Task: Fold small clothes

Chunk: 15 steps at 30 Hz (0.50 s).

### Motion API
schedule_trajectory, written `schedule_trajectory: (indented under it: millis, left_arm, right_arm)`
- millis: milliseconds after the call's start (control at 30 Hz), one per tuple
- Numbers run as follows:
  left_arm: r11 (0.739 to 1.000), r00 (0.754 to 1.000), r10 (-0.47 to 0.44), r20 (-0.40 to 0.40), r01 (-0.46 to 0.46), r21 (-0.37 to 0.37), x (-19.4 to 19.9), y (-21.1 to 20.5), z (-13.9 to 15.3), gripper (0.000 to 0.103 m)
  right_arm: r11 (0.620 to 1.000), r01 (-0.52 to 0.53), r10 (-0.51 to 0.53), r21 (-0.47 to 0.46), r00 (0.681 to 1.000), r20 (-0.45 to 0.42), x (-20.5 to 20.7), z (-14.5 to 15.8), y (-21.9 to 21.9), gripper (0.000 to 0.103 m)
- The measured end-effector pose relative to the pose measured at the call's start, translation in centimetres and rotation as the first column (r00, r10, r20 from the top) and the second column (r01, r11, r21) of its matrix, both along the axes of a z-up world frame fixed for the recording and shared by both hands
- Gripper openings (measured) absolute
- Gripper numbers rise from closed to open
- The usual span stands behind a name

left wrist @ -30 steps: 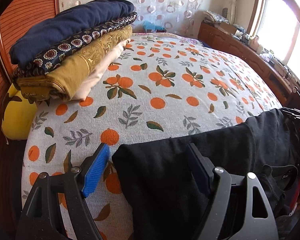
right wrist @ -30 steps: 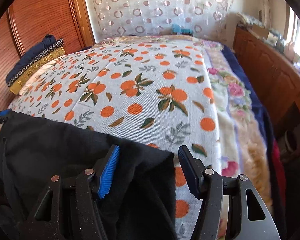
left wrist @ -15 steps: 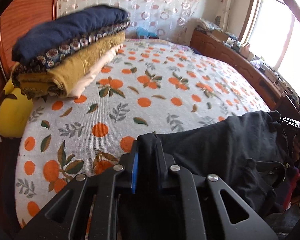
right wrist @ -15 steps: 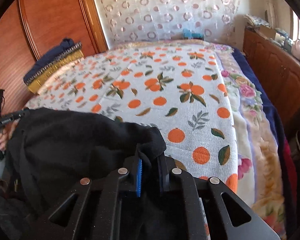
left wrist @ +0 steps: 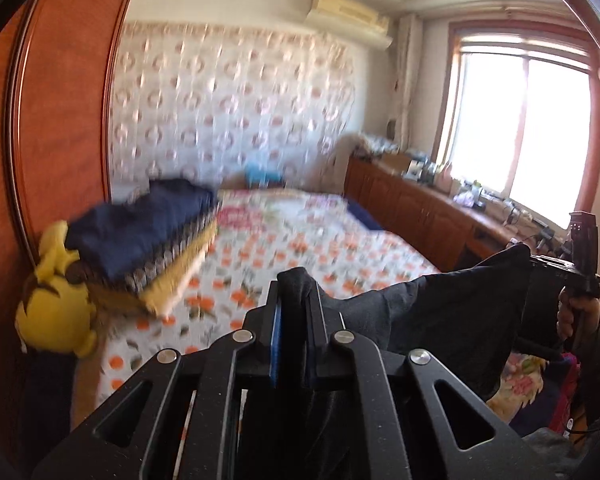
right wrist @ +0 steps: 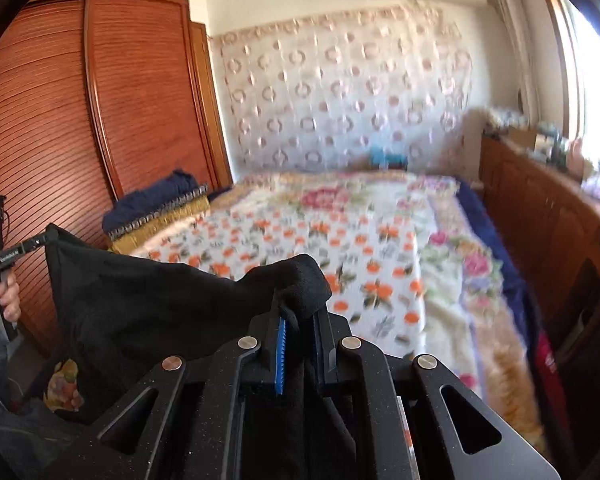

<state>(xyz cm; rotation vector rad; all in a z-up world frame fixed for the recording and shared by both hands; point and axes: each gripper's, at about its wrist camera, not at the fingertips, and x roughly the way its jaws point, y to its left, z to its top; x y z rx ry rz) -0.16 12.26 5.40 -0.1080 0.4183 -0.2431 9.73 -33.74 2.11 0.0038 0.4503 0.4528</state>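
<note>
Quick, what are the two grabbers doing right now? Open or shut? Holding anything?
Left gripper: shut on a corner of the black garment, lifted off the bed.
Right gripper: shut on the garment's other corner.

Motion blur smears the bedspread [left wrist: 300, 248] and curtain [right wrist: 340, 92] patterns

A reddish wooden wardrobe [right wrist: 100, 120] fills the frame's left. A circle-patterned curtain [left wrist: 228, 112] covers the back wall, an air conditioner [left wrist: 348, 16] above it. At right, a bright window [left wrist: 516, 128] lights a low wooden cabinet [left wrist: 412, 216].
</note>
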Motion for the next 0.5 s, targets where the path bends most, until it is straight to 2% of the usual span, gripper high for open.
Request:
schedule_trajectory:
  millis: [133,267,367,500]
  left_arm:
    - [1.0,0.993,-0.022,0.116,0.023,-0.004,-2.0,-0.2,4.6,0.011]
    - [0.999,0.98,-0.016,0.196,0.01,0.031,-2.1,-0.2,8.1,0.011]
    - [0.998,0.973,0.004,0.229,-0.017,0.054,-0.2,0.2,10.1,0.011]
    - [0.993,0.973,0.047,0.225,-0.069,0.093,5.2,0.4,11.3,0.011]
  right_arm:
    - [1.0,0.004,-0.003,-0.006,0.994,0.114,-3.5,4.3,-0.7,0.01]
    - [0.999,0.021,-0.015,-0.026,0.976,0.219,-6.1,8.5,-1.7,0.01]
    - [0.996,0.058,-0.038,-0.063,0.959,0.28,-6.1,11.0,-2.0,0.01]
    - [0.99,0.096,-0.063,-0.103,0.956,0.287,-2.4,12.6,-1.3,0.01]
